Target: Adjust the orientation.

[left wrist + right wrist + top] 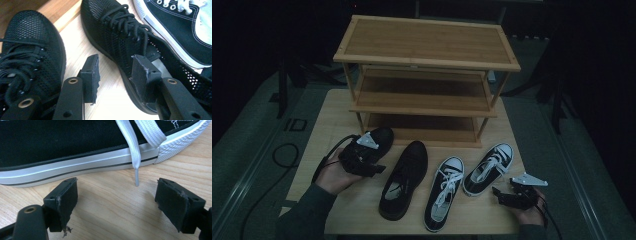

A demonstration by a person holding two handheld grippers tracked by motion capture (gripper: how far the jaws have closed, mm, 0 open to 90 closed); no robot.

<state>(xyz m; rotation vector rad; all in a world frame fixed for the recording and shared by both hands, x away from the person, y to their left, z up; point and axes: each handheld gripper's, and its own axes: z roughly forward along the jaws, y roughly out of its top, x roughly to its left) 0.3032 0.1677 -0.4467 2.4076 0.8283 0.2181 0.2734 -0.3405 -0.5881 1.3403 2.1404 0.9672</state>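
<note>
**Facing four shoes, each hand-held gripper beside its own pair**

Standing at the top centre of the high view, the empty wooden shoe rack [427,75] backs the table [342,210]. Below it four shoes lie toes toward the rack. The left hand-held gripper [364,159] sits over the far-left black mesh shoe [381,138], jaws apart and empty, the second mesh shoe [404,180] just right of them. The right hand-held gripper [510,196], wide open and empty, faces the sidewall of the right canvas sneaker [488,169]; its twin [443,192] lies farther left.

High view looks down on the table [337,210]; both gripper views sit close among the shoes [447,192]
</note>
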